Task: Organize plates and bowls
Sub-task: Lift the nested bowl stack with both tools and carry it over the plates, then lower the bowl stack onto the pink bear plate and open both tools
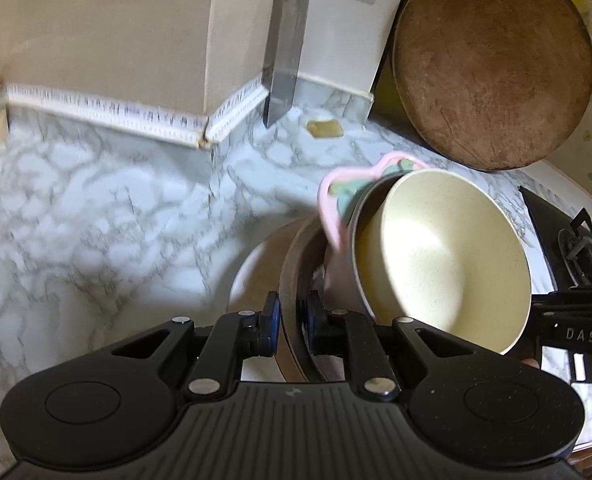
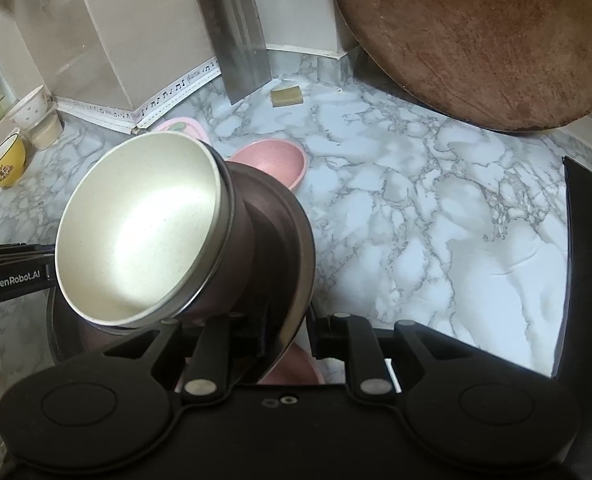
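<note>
Marble-patterned table (image 1: 96,200) is filling the left wrist view, where the left gripper (image 1: 292,326) is pinching the rim of a brown plate (image 1: 292,264) between nearly closed jaws. A cream bowl (image 1: 435,256) is tilting beside that plate, its dark outer rim showing, with a pink-edged dish (image 1: 331,196) just behind it. A cleaver (image 1: 286,60) is leaning against the wall, a small yellowish block (image 1: 325,128) is lying near its tip, and a round wooden board (image 1: 495,64) is propped at right. Part of the right gripper (image 1: 575,332) is showing at the right edge.

In the right wrist view, the right gripper (image 2: 292,336) is clamping the edge of the same brown plate (image 2: 288,232), jaws narrow. The cream bowl (image 2: 140,236) is tipping toward the camera, nested in a dark brown bowl (image 2: 236,240). A pink bowl (image 2: 272,160) is resting on the table (image 2: 435,200) beyond, and a yellow bowl (image 2: 4,160) is sitting at far left.
</note>
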